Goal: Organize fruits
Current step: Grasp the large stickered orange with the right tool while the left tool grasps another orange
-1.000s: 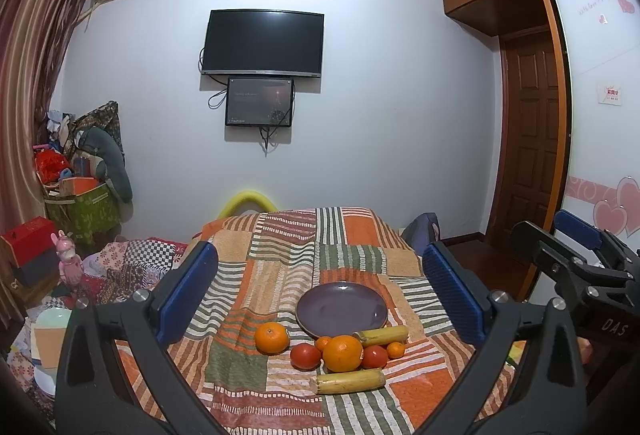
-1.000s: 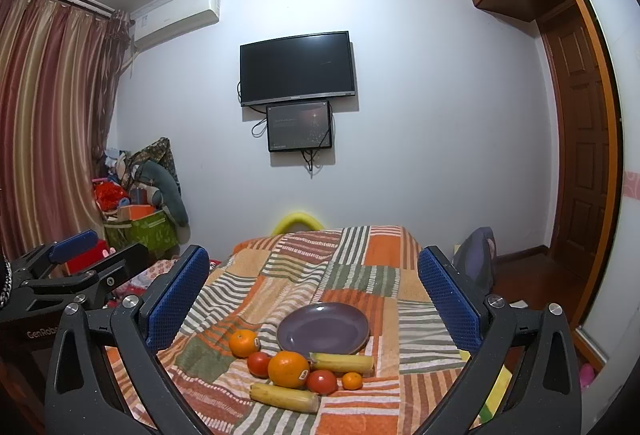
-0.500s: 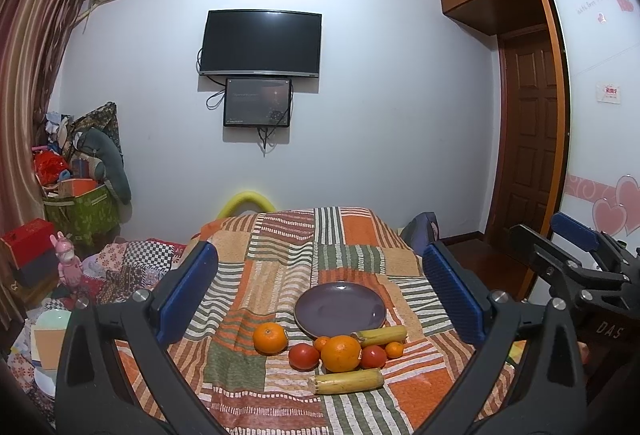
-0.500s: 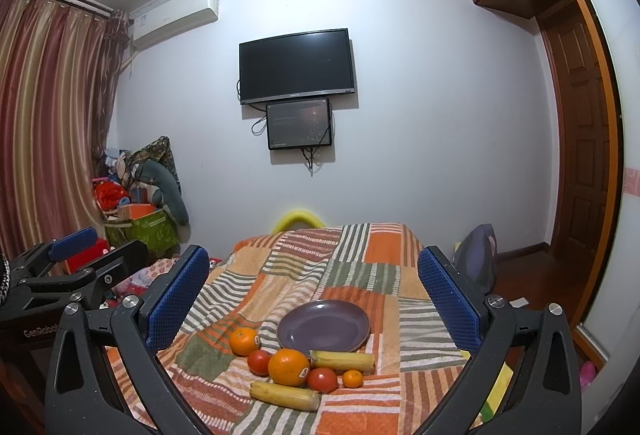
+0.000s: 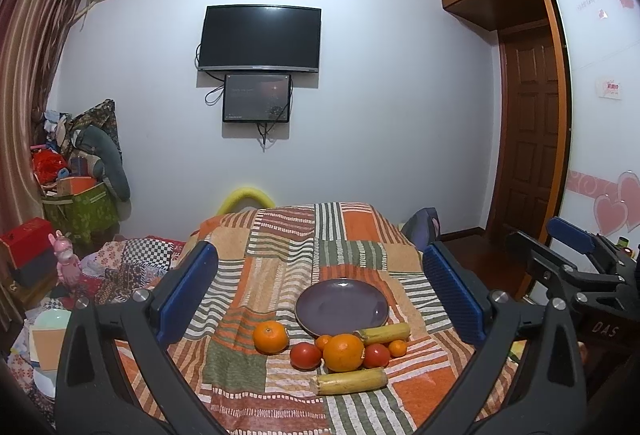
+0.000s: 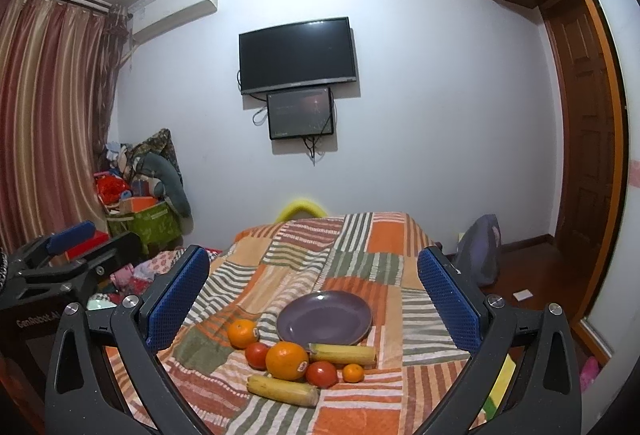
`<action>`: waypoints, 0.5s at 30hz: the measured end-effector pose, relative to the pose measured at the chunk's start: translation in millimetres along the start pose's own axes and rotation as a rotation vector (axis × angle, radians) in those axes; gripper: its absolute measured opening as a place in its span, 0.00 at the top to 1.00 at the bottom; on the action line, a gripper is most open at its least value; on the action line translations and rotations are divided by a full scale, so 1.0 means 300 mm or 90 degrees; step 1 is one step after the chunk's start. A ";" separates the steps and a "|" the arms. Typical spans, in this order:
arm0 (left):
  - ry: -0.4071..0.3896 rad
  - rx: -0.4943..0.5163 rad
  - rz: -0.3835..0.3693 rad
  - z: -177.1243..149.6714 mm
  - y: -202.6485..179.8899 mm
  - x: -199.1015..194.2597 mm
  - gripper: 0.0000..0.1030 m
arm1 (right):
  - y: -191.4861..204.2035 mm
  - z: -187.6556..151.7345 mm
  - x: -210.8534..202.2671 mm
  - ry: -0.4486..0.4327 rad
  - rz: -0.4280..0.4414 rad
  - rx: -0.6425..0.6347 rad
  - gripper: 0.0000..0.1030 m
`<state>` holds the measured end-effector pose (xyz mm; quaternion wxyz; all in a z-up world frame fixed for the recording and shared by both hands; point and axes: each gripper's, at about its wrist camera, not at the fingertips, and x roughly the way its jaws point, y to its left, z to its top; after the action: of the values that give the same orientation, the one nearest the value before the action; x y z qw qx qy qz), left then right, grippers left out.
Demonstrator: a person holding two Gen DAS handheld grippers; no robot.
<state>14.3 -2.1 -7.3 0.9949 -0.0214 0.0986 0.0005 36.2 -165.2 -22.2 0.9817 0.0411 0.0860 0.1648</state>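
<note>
An empty purple plate (image 5: 342,307) (image 6: 324,318) lies on the patchwork cloth. In front of it lie a big orange (image 5: 343,352) (image 6: 287,361), a smaller orange (image 5: 270,336) (image 6: 242,333), two tomatoes (image 5: 305,355) (image 6: 322,374), small tangerines (image 5: 397,348) (image 6: 353,373) and two yellow corn-like sticks (image 5: 350,381) (image 6: 283,389). My left gripper (image 5: 320,295) is open and empty, held above and short of the fruit. My right gripper (image 6: 314,299) is open and empty too. Each gripper shows at the edge of the other's view.
The cloth-covered table (image 5: 280,235) drops off at its far edge and sides. Clutter, a green box (image 5: 80,211) and curtains stand at the left. A bag (image 6: 482,251) and a wooden door (image 5: 528,139) are at the right. A TV (image 5: 260,39) hangs on the far wall.
Both views shift only slightly; the grippers drift a little while staying open. The fruit and the plate have not moved.
</note>
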 end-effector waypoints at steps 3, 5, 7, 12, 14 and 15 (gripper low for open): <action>0.007 -0.002 0.002 -0.008 0.015 0.027 0.05 | -0.017 -0.020 0.033 0.025 0.015 0.005 0.04; 0.023 -0.001 0.006 -0.015 0.028 0.055 0.15 | -0.029 -0.037 0.068 0.049 0.021 0.007 0.13; 0.039 0.001 0.010 -0.024 0.042 0.089 0.16 | -0.039 -0.052 0.097 0.068 0.018 0.006 0.18; 0.086 0.009 0.016 -0.059 0.082 0.185 0.26 | -0.065 -0.099 0.177 0.122 0.024 0.005 0.34; 0.109 0.008 0.014 -0.068 0.103 0.231 0.32 | -0.076 -0.125 0.210 0.145 0.029 0.002 0.41; 0.127 0.008 0.012 -0.078 0.117 0.259 0.33 | -0.084 -0.145 0.235 0.166 0.031 0.000 0.43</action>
<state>85.7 31.7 -47.0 0.9802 -0.0145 0.1973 0.0074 101.9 -163.4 -78.6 0.9579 0.0216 0.2116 0.1928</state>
